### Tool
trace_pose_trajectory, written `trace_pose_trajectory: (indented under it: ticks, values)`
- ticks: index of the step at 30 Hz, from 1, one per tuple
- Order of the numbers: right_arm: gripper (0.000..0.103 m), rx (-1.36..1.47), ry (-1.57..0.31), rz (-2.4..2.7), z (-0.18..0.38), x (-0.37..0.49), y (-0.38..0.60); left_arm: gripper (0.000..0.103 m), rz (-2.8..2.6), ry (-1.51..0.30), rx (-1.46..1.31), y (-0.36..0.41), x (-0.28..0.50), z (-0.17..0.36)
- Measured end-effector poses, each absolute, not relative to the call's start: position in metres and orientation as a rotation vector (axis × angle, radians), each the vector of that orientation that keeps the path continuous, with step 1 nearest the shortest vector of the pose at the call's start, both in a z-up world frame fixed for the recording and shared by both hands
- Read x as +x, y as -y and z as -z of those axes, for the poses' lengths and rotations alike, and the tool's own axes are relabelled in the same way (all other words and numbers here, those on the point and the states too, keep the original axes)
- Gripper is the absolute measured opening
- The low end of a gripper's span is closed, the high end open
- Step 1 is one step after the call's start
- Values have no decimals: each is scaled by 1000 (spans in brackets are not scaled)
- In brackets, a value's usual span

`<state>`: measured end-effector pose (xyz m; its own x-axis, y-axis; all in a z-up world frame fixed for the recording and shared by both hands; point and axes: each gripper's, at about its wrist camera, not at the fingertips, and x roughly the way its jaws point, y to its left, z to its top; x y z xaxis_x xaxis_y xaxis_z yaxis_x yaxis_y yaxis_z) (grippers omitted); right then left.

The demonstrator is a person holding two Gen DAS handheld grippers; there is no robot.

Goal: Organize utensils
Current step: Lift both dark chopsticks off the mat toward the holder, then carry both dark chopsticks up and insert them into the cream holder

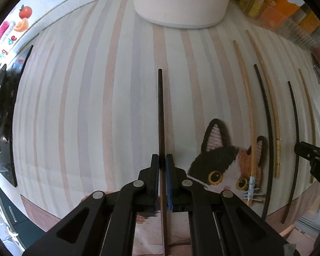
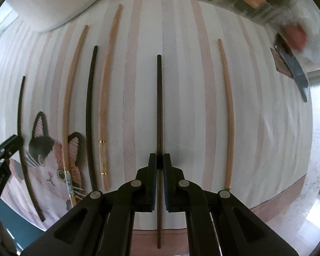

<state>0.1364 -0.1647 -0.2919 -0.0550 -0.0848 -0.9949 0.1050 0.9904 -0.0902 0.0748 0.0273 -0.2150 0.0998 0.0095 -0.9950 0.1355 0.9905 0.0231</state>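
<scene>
Several chopsticks lie lengthwise on a striped placemat (image 1: 85, 106) with a cat picture (image 1: 224, 166). My left gripper (image 1: 162, 157) is shut on a dark brown chopstick (image 1: 161, 111) left of the cat. My right gripper (image 2: 159, 156) is shut on another dark brown chopstick (image 2: 159, 98) in the mat's right half. Between them lie light wooden chopsticks (image 2: 105, 98) (image 2: 71, 98) and a black chopstick (image 2: 89, 111). Another light chopstick (image 2: 229, 111) lies right of my right gripper. The right gripper shows at the right edge of the left wrist view (image 1: 309, 155).
A white round container (image 1: 181, 2) stands at the mat's far edge. Colourful packages (image 1: 273, 6) line the back right. A dark object (image 2: 292, 68) lies off the mat at the right. The mat's near edge (image 2: 277, 200) borders a brown table.
</scene>
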Motion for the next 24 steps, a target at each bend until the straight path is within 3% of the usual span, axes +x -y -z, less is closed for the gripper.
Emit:
trace_pose_trajectory:
  ticks: [15,24]
  values:
    - [6,168,-1441,62,226,125,155,3,108,-1248,80,-44,67,125]
    - [5,137,-1155,-6,131,152,145,3,96,-981,-37,-68,90,9]
